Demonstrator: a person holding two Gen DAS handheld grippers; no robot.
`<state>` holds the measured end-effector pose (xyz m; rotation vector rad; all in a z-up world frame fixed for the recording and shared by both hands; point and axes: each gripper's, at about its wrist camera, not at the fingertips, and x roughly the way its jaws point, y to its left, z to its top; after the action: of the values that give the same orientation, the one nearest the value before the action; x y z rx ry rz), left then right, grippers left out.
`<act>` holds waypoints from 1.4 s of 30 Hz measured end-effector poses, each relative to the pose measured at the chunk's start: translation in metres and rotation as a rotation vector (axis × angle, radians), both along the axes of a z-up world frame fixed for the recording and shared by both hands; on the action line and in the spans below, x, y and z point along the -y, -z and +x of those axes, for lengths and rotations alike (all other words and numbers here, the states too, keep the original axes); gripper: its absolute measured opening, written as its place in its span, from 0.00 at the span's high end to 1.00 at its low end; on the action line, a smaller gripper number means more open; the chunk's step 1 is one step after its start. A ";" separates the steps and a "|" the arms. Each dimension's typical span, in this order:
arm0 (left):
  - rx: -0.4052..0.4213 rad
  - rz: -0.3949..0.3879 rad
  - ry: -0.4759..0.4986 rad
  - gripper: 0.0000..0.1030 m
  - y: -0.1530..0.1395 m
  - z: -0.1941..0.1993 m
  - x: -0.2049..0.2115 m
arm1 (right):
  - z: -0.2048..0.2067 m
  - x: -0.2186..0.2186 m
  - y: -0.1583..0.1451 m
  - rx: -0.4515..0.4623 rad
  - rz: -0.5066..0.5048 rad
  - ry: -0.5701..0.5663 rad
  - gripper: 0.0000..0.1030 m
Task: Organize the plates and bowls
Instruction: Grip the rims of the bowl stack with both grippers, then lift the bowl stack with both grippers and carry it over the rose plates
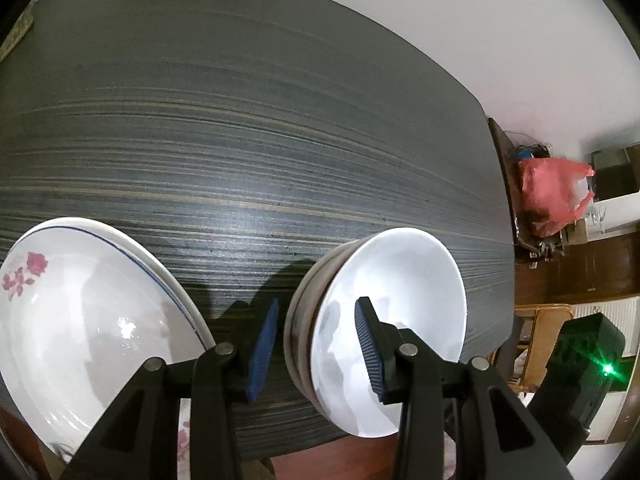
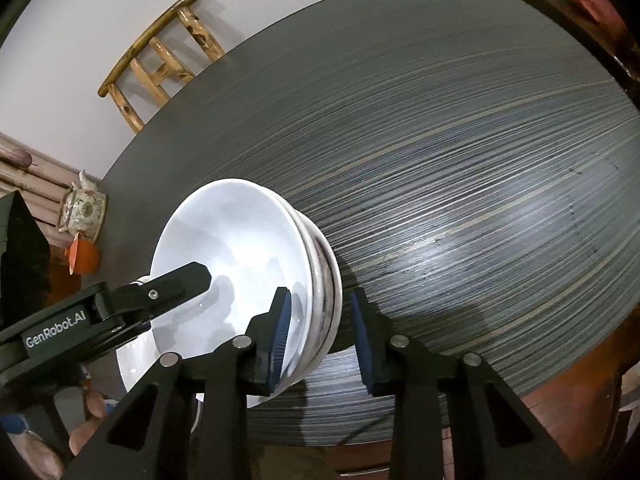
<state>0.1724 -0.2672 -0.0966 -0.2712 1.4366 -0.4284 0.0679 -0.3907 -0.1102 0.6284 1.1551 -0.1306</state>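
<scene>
Stack of nested bowls, mouths upward, near the bench front edge, beside stacked plates; left hand-held gripper and right hand-held gripper straddle opposite rims, fingers apart.

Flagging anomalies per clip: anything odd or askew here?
Nothing broken or spilled. Bowl stack sits near the table edge; both grippers, left and right, straddle its rim, open.
</scene>
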 end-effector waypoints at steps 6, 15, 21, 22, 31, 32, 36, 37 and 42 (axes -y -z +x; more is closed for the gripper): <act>-0.025 -0.001 0.001 0.64 0.006 -0.001 0.000 | 0.005 -0.003 0.001 -0.002 -0.002 -0.008 0.75; -0.012 0.027 -0.003 0.75 0.010 -0.005 0.006 | 0.007 -0.006 0.003 -0.006 -0.007 -0.012 0.75; 0.006 0.051 0.014 0.75 0.009 -0.007 0.013 | 0.009 -0.007 0.003 -0.011 -0.018 -0.007 0.75; 0.007 0.053 0.015 0.75 0.009 -0.007 0.014 | 0.009 -0.007 0.002 -0.011 -0.018 -0.006 0.75; 0.009 0.060 0.041 0.75 0.011 -0.009 0.023 | 0.009 -0.007 0.002 -0.015 -0.004 0.008 0.75; 0.007 0.059 0.041 0.75 0.011 -0.009 0.023 | 0.010 -0.006 0.002 -0.015 -0.001 0.010 0.75; 0.016 0.064 0.051 0.75 0.012 -0.010 0.022 | 0.009 -0.003 0.004 -0.012 0.021 0.022 0.75; 0.016 0.064 0.050 0.75 0.011 -0.009 0.020 | 0.009 -0.001 0.004 -0.010 0.026 0.024 0.75; 0.026 0.081 0.055 0.75 0.011 -0.010 0.025 | 0.007 0.000 0.005 0.000 0.031 0.041 0.75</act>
<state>0.1624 -0.2923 -0.1071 -0.1602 1.4353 -0.4161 0.0752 -0.3909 -0.1151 0.6795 1.1466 -0.1482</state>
